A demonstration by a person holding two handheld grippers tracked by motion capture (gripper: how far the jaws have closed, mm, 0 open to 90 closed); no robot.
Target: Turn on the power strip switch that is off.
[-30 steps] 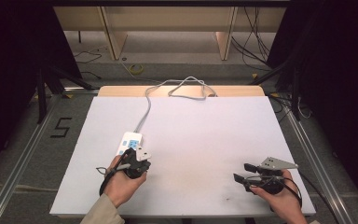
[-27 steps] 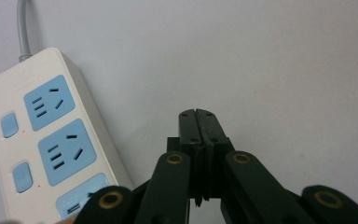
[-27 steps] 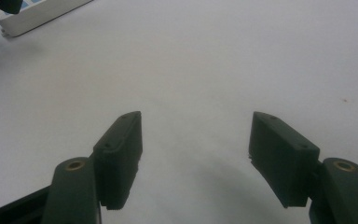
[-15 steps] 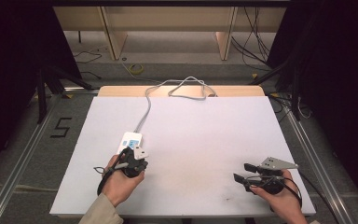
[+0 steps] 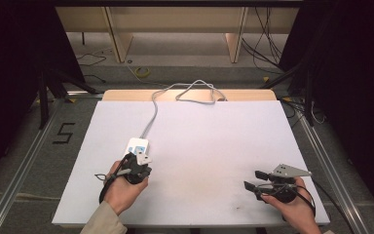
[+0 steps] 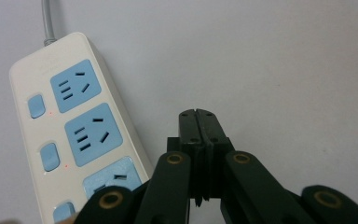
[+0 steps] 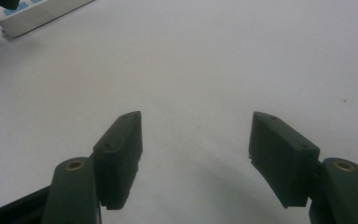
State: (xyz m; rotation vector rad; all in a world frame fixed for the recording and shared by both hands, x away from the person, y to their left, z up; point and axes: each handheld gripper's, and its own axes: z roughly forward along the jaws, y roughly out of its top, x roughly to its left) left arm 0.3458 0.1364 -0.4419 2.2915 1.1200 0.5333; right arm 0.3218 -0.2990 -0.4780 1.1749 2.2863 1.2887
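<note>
A cream power strip point(image 6: 70, 130) with blue sockets and blue switches lies on the white table; from above the power strip point(image 5: 137, 145) sits left of centre, its grey cable point(image 5: 175, 95) running to the far edge. My left gripper point(image 6: 199, 114) is shut with nothing in it, its jaws pressed together just right of the strip. From above the left gripper point(image 5: 137, 163) sits at the strip's near end. My right gripper point(image 7: 196, 140) stands open over bare table, seen from above as the right gripper point(image 5: 254, 179) at the near right. A corner of the strip point(image 7: 37, 16) appears far off.
The white table top point(image 5: 209, 141) lies between the two hands. A wooden board point(image 5: 253, 95) edges the far side. Metal rails point(image 5: 24, 161) run along both sides, with a "5" marked on the floor point(image 5: 63, 132) at left. Loose cables lie on the floor beyond.
</note>
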